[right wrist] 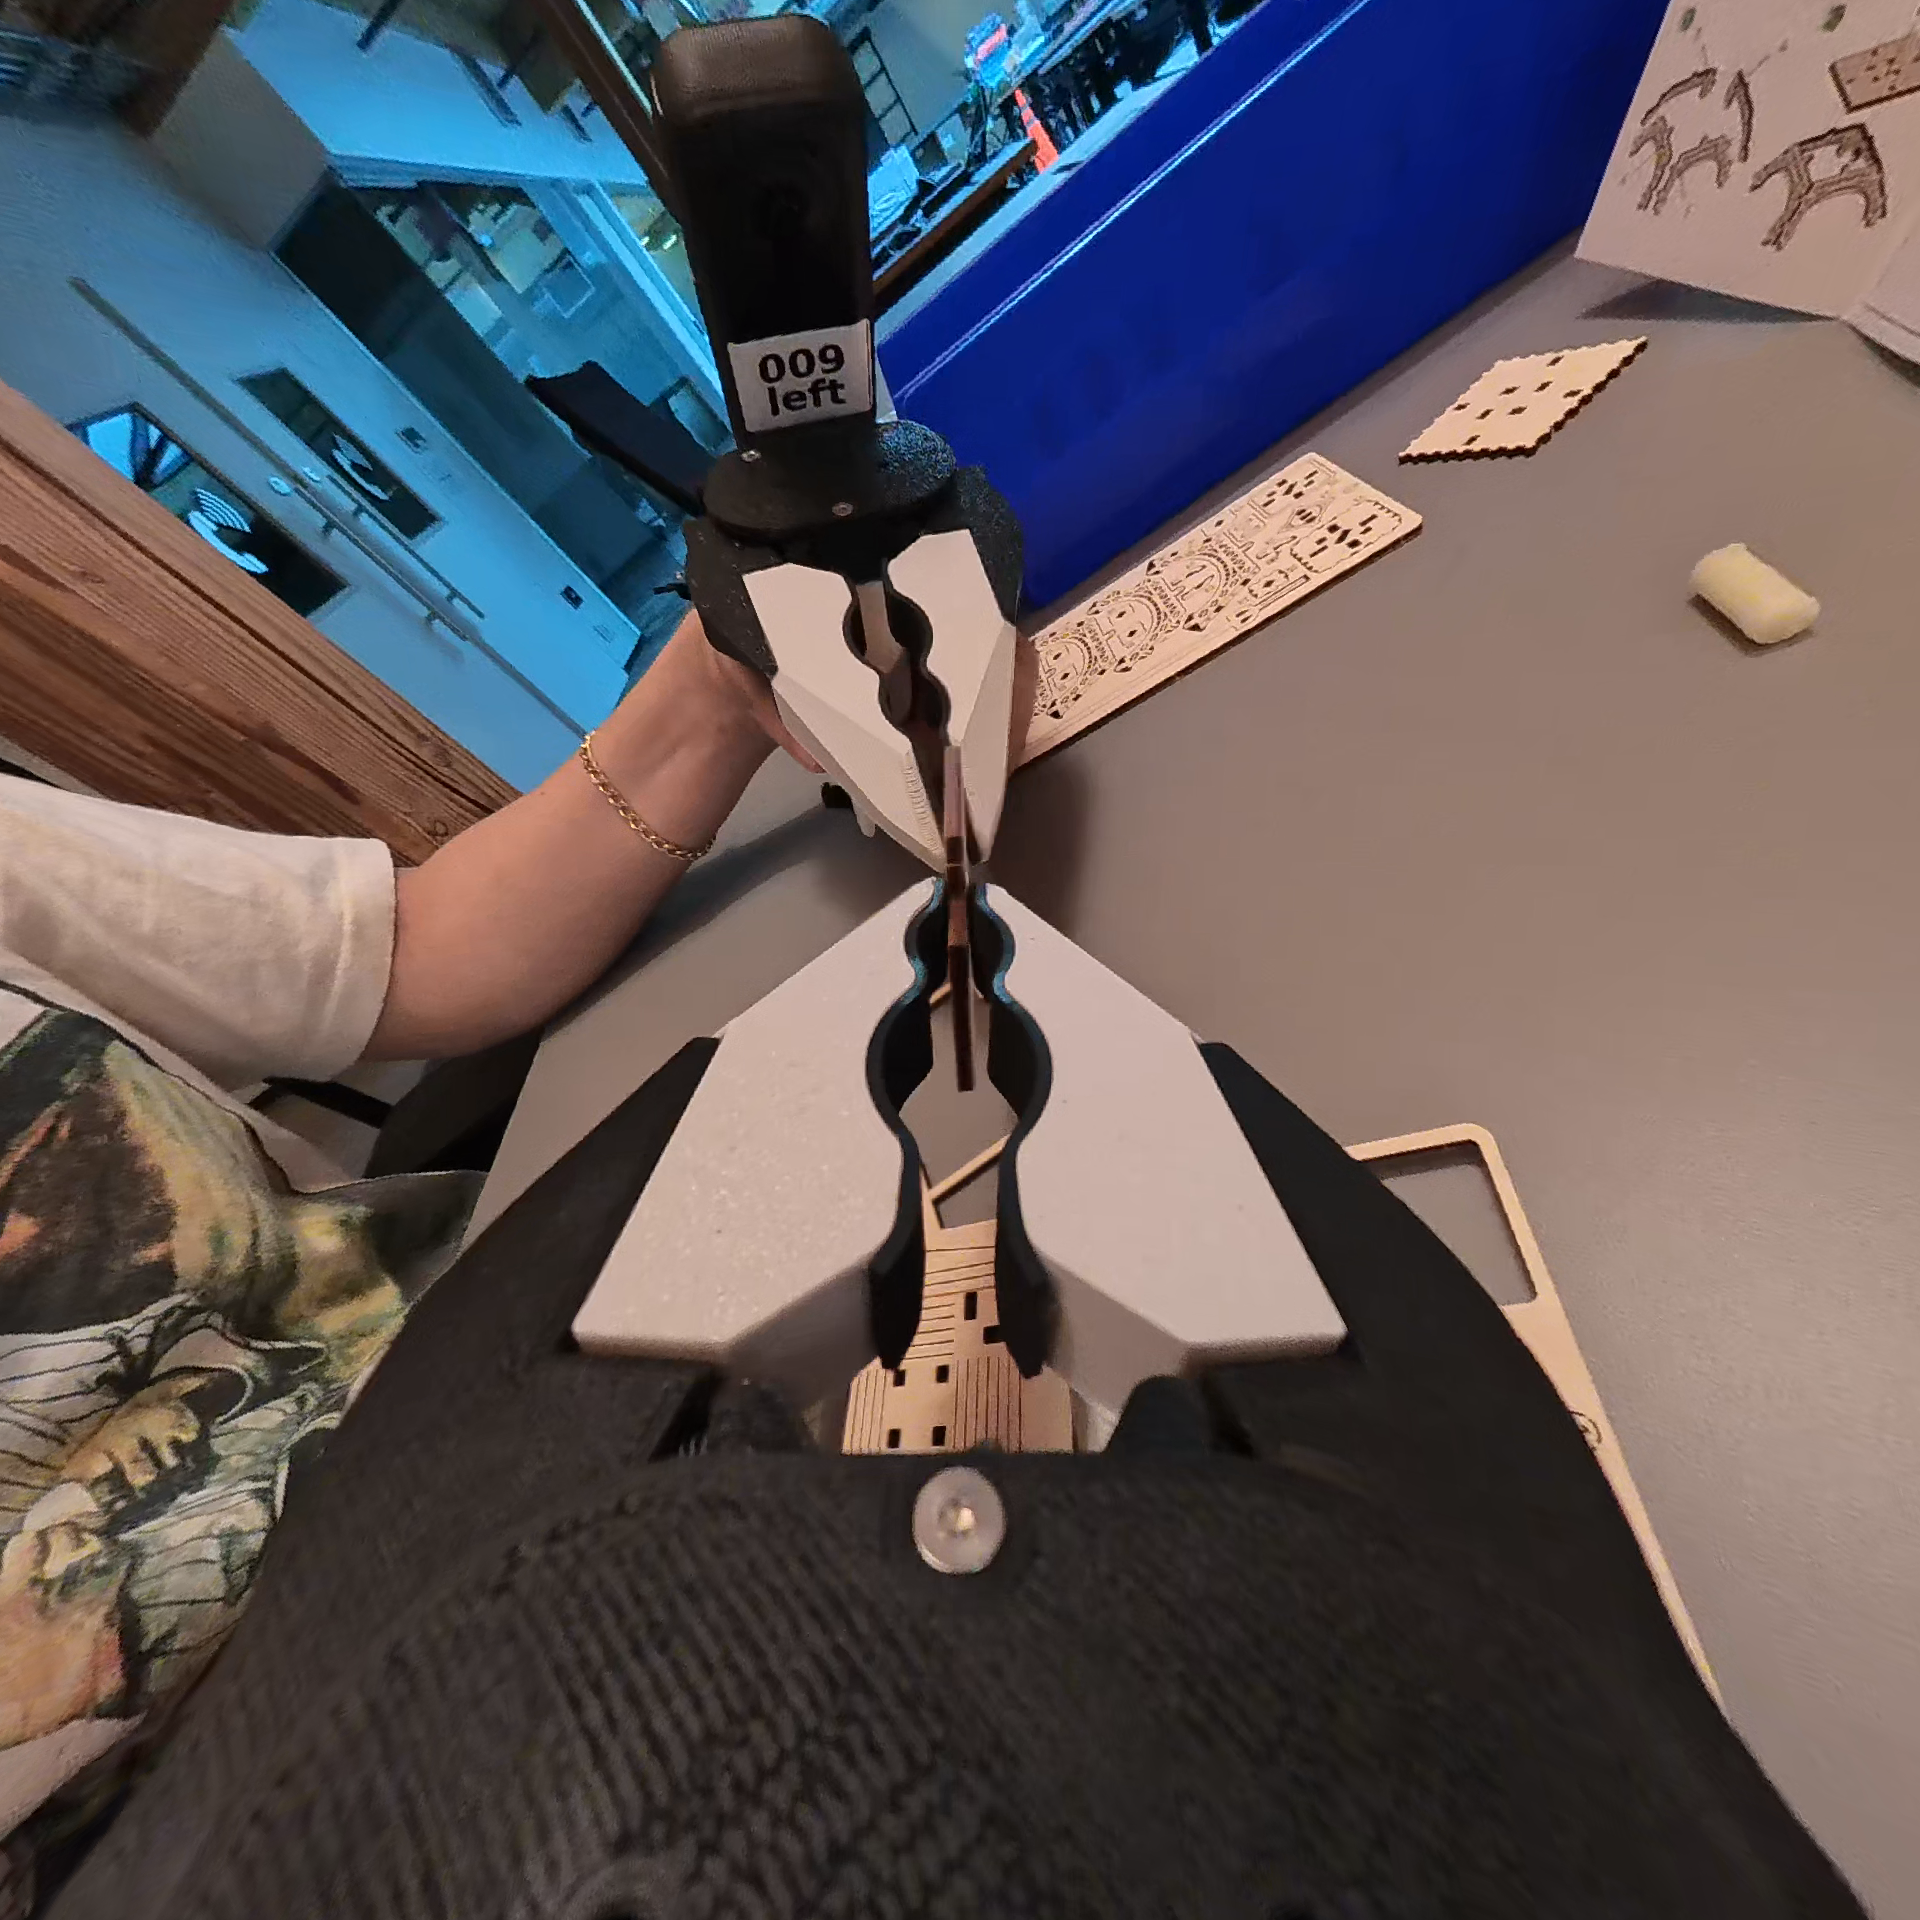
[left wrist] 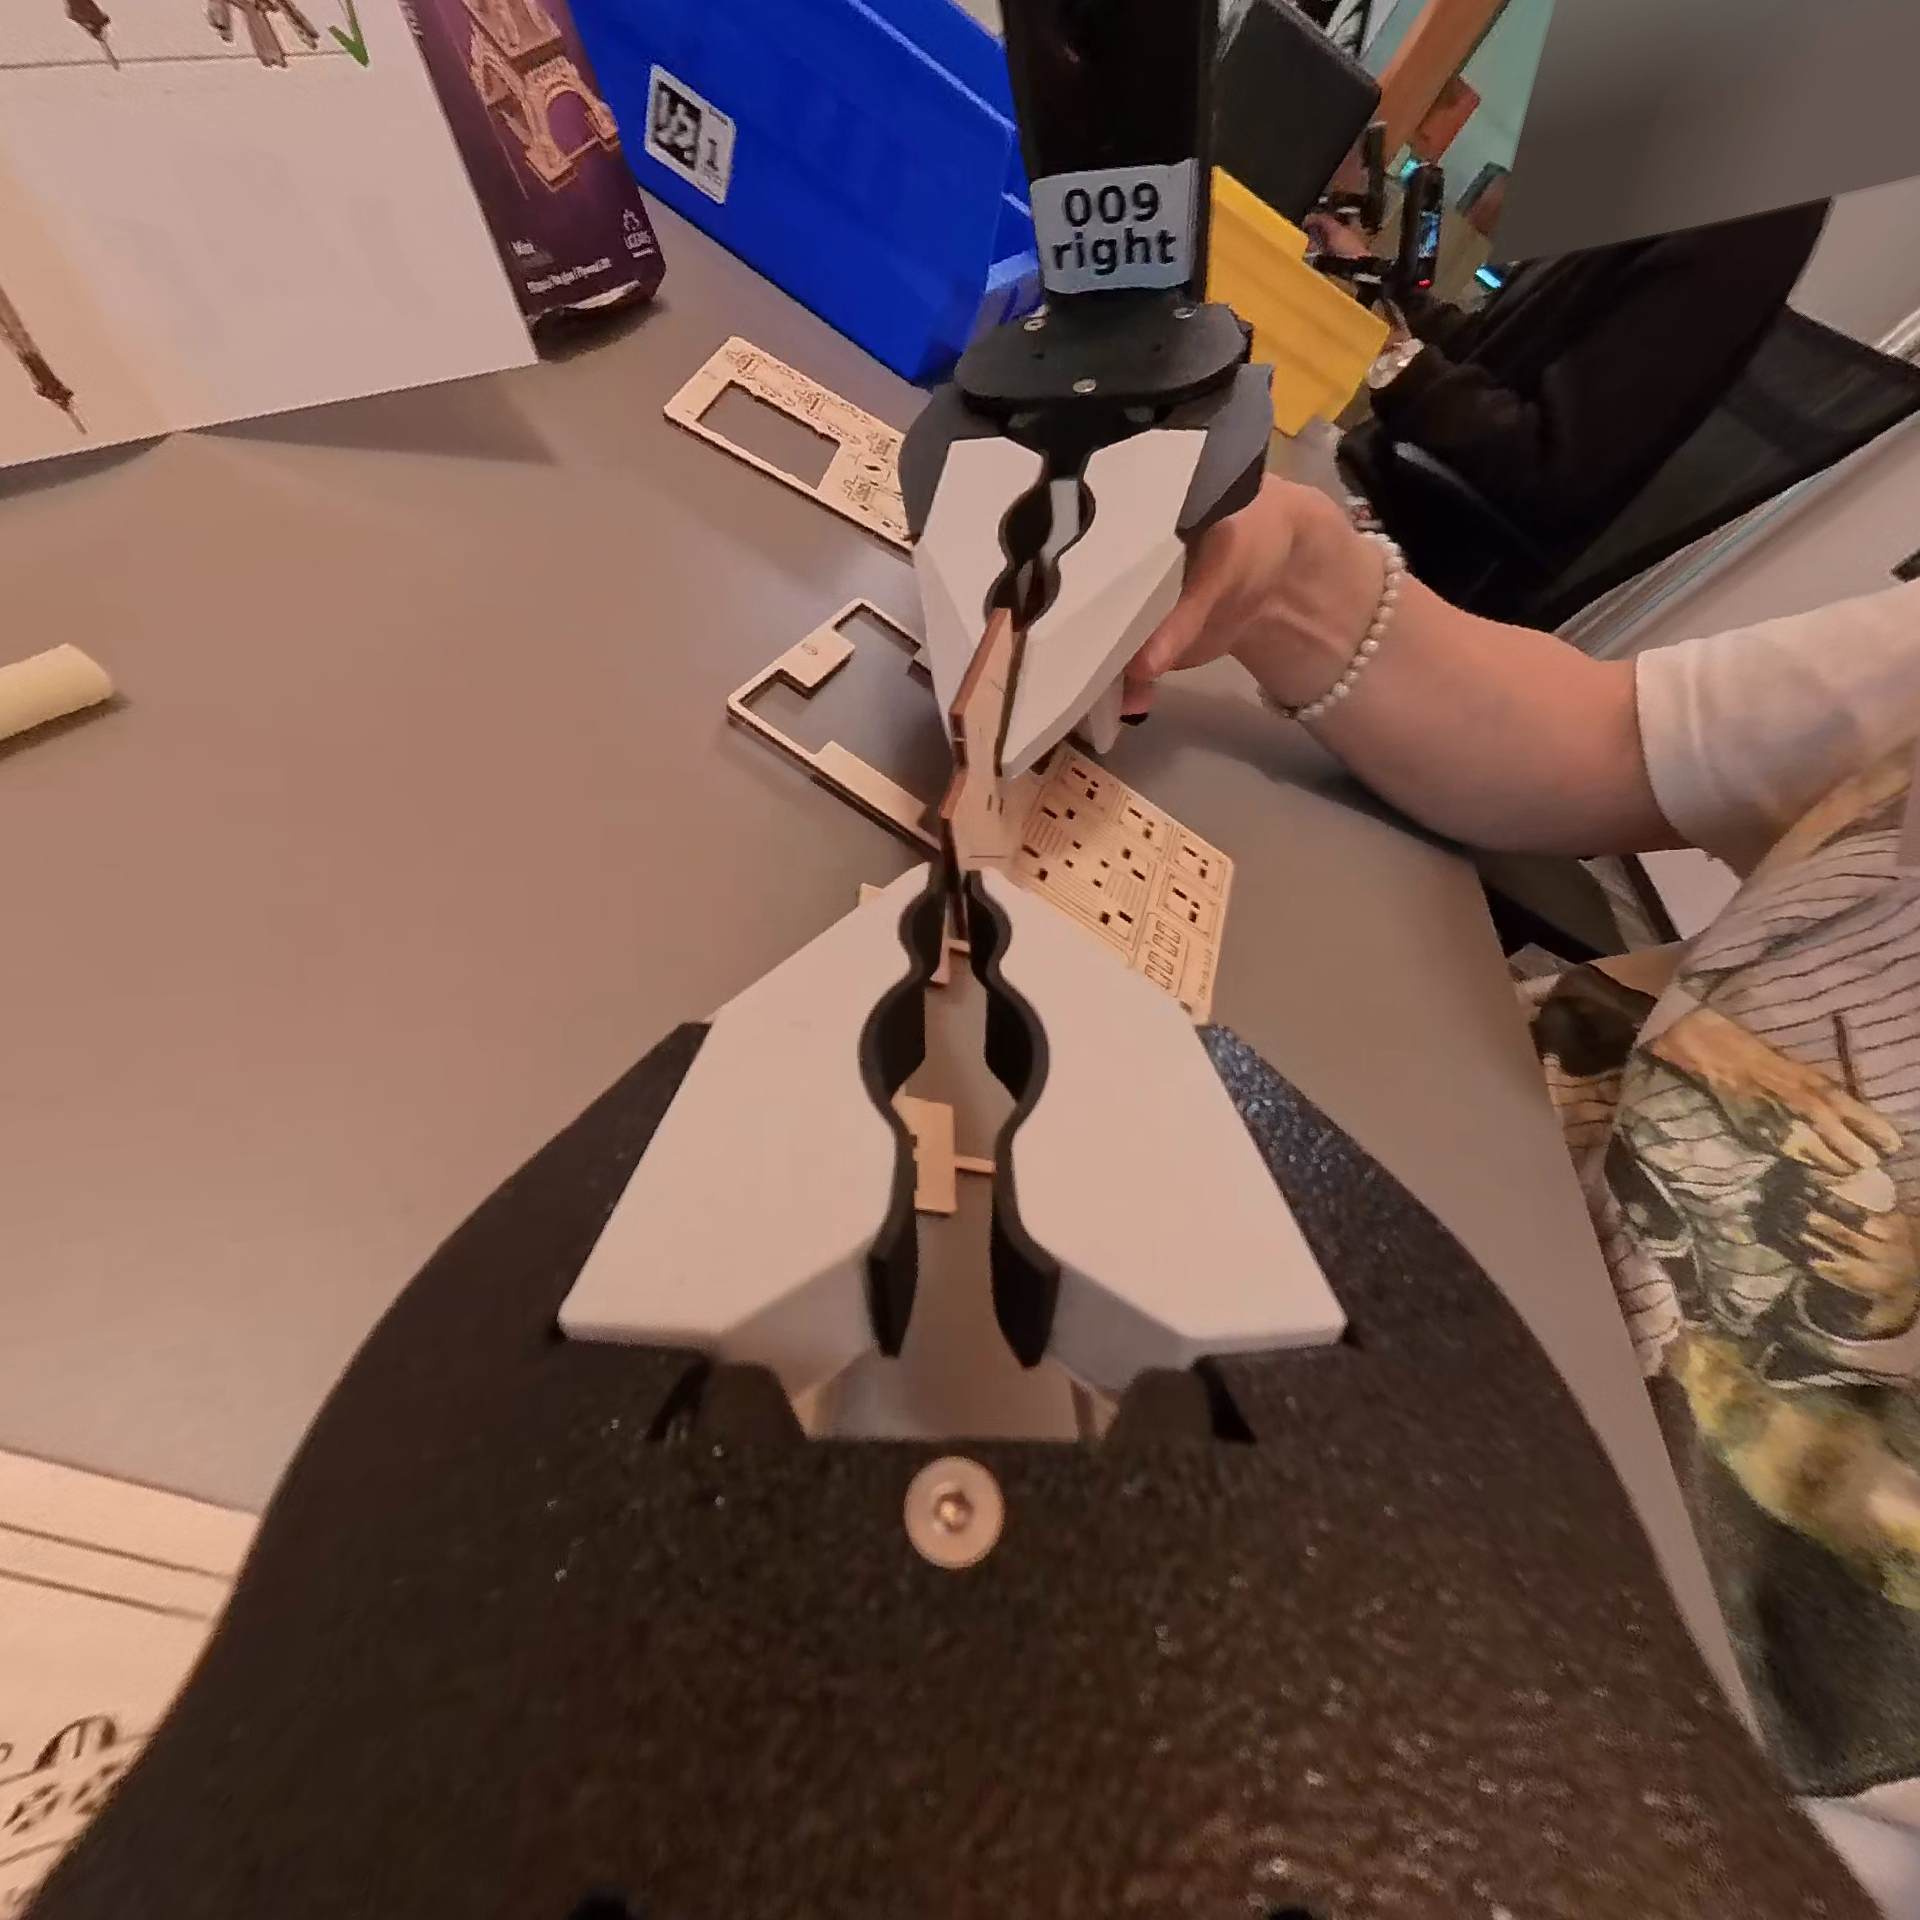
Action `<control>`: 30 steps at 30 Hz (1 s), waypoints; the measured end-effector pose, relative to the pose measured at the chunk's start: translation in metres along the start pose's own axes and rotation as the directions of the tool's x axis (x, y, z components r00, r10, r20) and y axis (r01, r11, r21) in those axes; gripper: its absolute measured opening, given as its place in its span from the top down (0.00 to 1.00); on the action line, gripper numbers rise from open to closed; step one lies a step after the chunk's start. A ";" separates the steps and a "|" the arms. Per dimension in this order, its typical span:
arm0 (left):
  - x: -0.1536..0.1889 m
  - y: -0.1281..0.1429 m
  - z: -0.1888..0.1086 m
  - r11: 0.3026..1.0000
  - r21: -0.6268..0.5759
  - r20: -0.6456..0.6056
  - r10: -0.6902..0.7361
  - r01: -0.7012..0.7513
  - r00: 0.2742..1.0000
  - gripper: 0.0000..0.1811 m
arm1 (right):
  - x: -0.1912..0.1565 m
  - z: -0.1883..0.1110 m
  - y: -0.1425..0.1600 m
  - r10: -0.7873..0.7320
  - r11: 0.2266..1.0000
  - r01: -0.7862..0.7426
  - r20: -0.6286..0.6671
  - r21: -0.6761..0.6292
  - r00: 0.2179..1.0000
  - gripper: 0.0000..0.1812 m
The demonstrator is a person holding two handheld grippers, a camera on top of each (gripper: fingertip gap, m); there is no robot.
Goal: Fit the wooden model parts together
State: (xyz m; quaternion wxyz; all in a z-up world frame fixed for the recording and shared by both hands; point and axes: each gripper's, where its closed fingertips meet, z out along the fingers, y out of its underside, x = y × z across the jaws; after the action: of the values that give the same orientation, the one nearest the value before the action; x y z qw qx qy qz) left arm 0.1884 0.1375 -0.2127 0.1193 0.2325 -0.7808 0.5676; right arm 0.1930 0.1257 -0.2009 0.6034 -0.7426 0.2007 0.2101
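The left claw (left wrist: 951, 883) and the right claw (right wrist: 951, 894) meet tip to tip above the grey tabletop (left wrist: 364, 831), each closed narrow on a thin wooden part. In the left wrist view the right claw (left wrist: 982, 748) comes down from the far side, pinching a flat strip (left wrist: 977, 707) edge-on; the strip's lower end touches the small piece (left wrist: 951, 904) nipped at the left claw's tips. In the right wrist view the strip (right wrist: 964, 997) runs between the right claw's fingers, and the left claw (right wrist: 951, 831) grips its piece (right wrist: 951, 821) just beyond; the two pieces touch at the tips, though whether they are slotted together I cannot tell.

Below lie a cut sheet (left wrist: 1132, 873) and an empty frame (left wrist: 821, 686). Farther off are another sheet (left wrist: 790, 426), a blue bin (left wrist: 831, 156), a purple box (left wrist: 551, 156) and an instruction page (left wrist: 208, 208). A pale block (right wrist: 1756, 608) and a square panel (right wrist: 1522, 400) lie on the right in the right wrist view.
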 end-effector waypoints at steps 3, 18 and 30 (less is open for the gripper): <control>-0.012 -0.004 -0.002 1.000 0.019 0.091 0.019 -0.021 0.996 0.97 | 0.011 0.002 0.002 0.021 1.000 -0.023 -0.070 -0.016 0.997 1.00; -0.045 0.004 0.004 0.997 -0.063 0.329 0.057 -0.039 0.943 0.93 | 0.037 0.002 0.018 0.184 0.979 -0.198 -0.216 -0.043 0.959 1.00; -0.051 0.005 0.013 0.996 -0.086 0.360 0.040 -0.010 0.932 0.93 | 0.041 0.002 0.019 0.276 0.959 -0.284 -0.193 -0.013 0.942 1.00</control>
State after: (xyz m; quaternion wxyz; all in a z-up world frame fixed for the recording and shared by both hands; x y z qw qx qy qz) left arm 0.2305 0.1382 -0.2437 -0.0239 0.3176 -0.8151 0.4839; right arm 0.2163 0.1220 -0.2391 0.5305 -0.7352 0.3563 0.2261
